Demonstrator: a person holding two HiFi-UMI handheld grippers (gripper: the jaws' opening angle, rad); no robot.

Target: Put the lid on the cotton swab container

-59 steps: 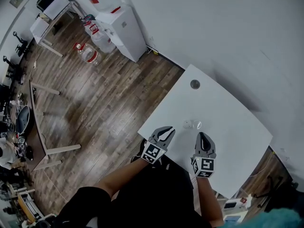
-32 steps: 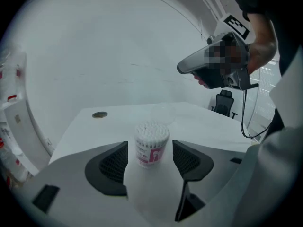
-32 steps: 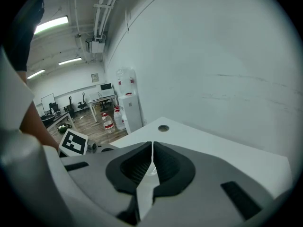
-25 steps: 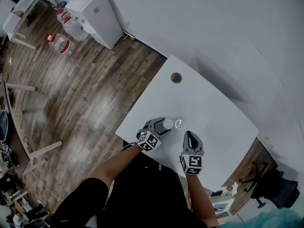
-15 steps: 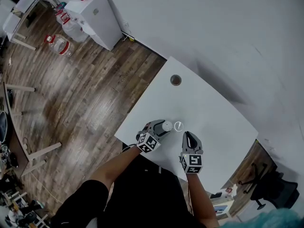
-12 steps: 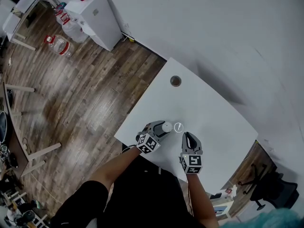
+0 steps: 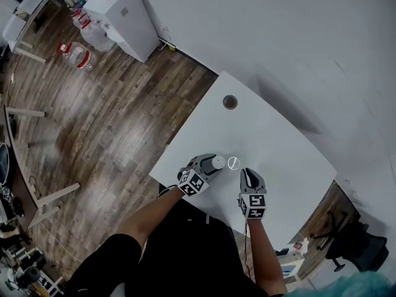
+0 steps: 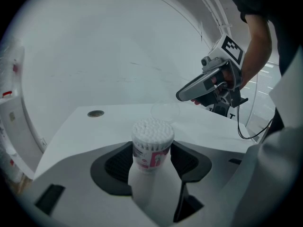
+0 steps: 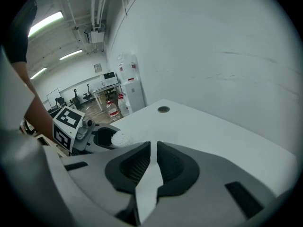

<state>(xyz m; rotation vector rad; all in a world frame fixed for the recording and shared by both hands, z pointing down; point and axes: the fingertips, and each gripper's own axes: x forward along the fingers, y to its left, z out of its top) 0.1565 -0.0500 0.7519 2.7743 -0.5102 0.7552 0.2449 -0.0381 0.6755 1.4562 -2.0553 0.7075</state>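
A small open container of cotton swabs (image 7: 218, 161) (image 8: 152, 145) stands upright near the front edge of the white table (image 7: 272, 141). My left gripper (image 7: 210, 160) (image 8: 151, 162) has just been closing and its pads press both sides of the container. The clear round lid (image 7: 233, 163) (image 8: 164, 111) lies flat on the table just right of the container. My right gripper (image 7: 247, 172) (image 9: 152, 148) is shut with nothing in it and hovers beside the lid, a little nearer to me. In the right gripper view the swab tops (image 9: 122, 137) show between the left gripper's jaws.
A round cable hole (image 7: 230, 101) (image 8: 95, 113) (image 9: 163, 109) sits at the table's far side. Beyond the table's left edge is wooden floor with a white cabinet (image 7: 120, 17) and water bottles (image 7: 77, 57). A wall runs behind the table.
The left gripper came up around the swab container and narrowed its jaws onto it. The right gripper, still shut, has sunk a little toward the table by the lid.
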